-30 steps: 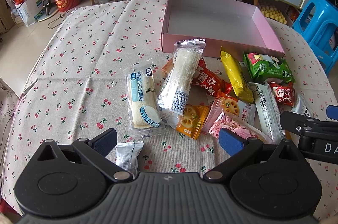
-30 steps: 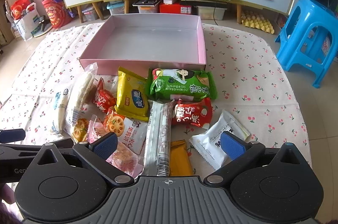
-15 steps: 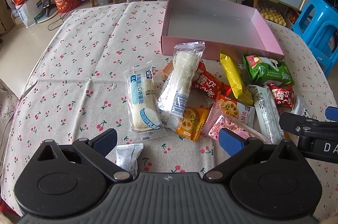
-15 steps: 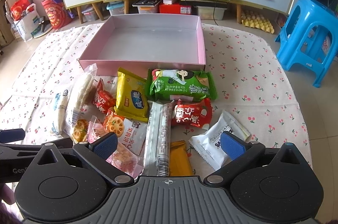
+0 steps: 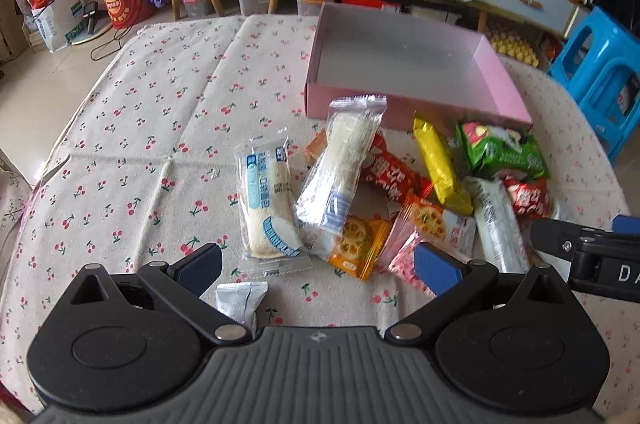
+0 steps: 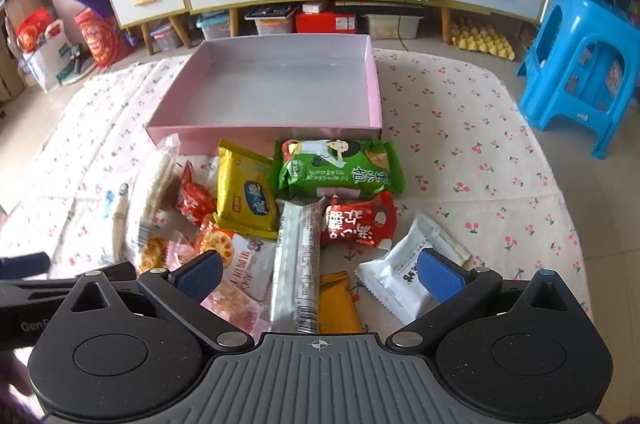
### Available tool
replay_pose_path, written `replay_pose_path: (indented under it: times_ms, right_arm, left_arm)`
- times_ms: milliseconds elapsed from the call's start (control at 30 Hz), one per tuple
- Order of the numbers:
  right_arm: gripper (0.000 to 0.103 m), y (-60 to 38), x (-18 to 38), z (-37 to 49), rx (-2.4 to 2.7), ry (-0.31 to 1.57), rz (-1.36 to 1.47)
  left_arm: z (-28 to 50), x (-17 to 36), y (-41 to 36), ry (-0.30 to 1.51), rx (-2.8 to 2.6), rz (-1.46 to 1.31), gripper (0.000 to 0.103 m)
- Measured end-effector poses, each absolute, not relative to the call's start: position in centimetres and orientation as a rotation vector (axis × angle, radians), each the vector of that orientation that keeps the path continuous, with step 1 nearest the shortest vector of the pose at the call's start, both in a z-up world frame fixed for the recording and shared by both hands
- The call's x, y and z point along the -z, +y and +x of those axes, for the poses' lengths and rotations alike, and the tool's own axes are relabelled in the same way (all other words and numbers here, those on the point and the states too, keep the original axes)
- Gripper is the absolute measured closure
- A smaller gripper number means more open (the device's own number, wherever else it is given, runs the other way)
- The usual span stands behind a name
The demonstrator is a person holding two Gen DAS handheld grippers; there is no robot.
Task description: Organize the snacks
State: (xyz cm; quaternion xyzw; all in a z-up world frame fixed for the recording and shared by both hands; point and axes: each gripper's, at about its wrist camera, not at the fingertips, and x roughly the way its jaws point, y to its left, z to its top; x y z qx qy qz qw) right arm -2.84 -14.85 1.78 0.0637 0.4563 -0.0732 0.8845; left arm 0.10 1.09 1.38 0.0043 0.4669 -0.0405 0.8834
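Snacks lie heaped on the tabletop [image 5: 132, 127] just in front of the pink box [image 6: 362, 95], which stands empty with nothing yet moved into it. Going by size, the box comes first, stiff-walled and shallow, so it should take packets dropped flat. Next the long clear-wrapped wafer roll [image 5: 340, 171], leaning over the red packet [image 5: 390, 175]; it looks light but likely brittle inside, so I'd pinch it mid-length, gently. The green bag [image 6: 338, 165] is puffy and crinkly, probably slippery film, best taken by a crimped end. The yellow packet [image 6: 246, 197] and the cream cake in its blue-and-white wrapper [image 5: 266, 203] seem soft and squashable. The silver stick [image 6: 298, 260] lies lengthwise towards the right gripper, partly over the orange bar [image 6: 338, 300]. Smallest is the little white sachet [image 5: 240, 300], close under the left gripper.

Left gripper [image 5: 318, 264] hovers low over the near edge of the heap, its fingers [image 5: 200, 264] spread wide, holding and touching nothing that I can see. Right gripper [image 6: 320, 270] is likewise released, fingers [image 6: 440, 274] wide apart above the silver stick and the white pouch [image 6: 408, 272], empty.
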Motion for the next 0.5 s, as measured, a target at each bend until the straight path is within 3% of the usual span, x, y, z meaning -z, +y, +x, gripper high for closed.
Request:
replay_pose_path:
  times_ms: [500]
  right_arm:
    - [0.0,-16.3,-4.7,-2.4,0.08,0.831,0.141]
  left_arm:
    - [1.0,-3.0,1.4,0.951,0.207,0.057,0.005]
